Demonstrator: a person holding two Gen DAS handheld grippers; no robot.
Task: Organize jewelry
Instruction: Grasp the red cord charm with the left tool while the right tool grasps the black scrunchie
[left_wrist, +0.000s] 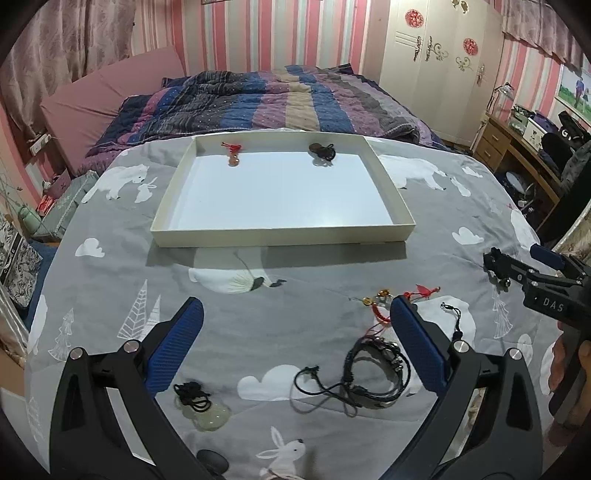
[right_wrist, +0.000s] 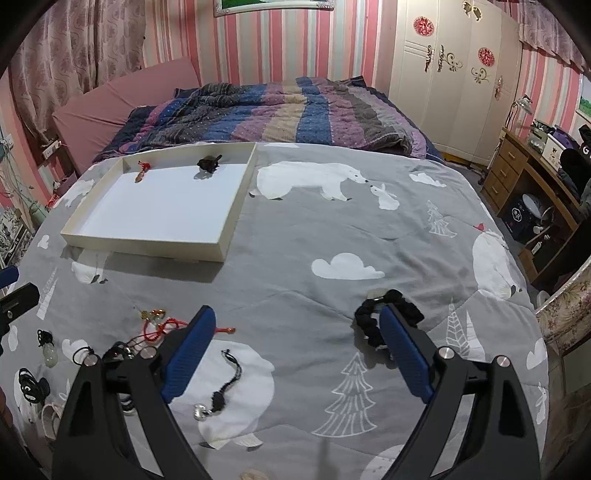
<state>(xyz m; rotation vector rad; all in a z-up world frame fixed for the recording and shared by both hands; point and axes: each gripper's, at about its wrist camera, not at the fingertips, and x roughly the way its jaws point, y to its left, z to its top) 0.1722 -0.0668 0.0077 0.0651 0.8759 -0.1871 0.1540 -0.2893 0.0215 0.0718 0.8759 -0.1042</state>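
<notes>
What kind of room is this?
Most likely a bedroom: a bed with a striped quilt, a tall cream wardrobe, and a wooden desk along the wall.

Matt cardboard tray (left_wrist: 280, 234); soft cotton quilt (left_wrist: 258, 325) (printed); braided cord bracelet (right_wrist: 371, 325).

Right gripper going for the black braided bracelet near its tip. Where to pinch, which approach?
Take the black braided bracelet on its near-left arc, one finger inside the loop, one outside. It lies flat on the grey bedspread as an open ring, so a single strand fits the jaws where the full width may not. Come down from above; the right gripper is already open, with its right finger overlapping the loop's right side.
</notes>
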